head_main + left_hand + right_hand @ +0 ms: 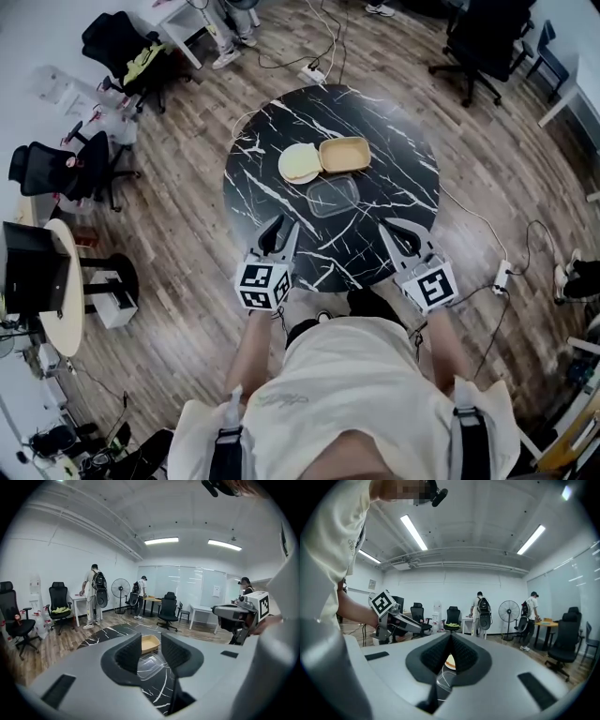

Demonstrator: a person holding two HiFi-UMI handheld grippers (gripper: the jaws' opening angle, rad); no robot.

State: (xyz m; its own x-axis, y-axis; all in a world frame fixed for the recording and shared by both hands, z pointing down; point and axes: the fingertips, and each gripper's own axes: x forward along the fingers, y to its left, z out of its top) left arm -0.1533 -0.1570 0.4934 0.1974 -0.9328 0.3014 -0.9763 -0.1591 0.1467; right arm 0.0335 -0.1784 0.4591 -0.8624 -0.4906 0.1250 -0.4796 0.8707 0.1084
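marble table [262,169] (clear tub [333,197] atop); left gripper [285,225] jaws apart, right gripper [387,225] closed.

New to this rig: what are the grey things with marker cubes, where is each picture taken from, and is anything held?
A person stands at a round black marble table, with a hand-held two-jaw gripper in each hand; the marker cubes belong to them. The head view looks down from the person's head; each gripper view looks along that gripper's own jaws. On the table lie a pale round plate, a tan tray and a clear plastic container. The left gripper is open; the right gripper has its jaw tips together. Neither holds anything.
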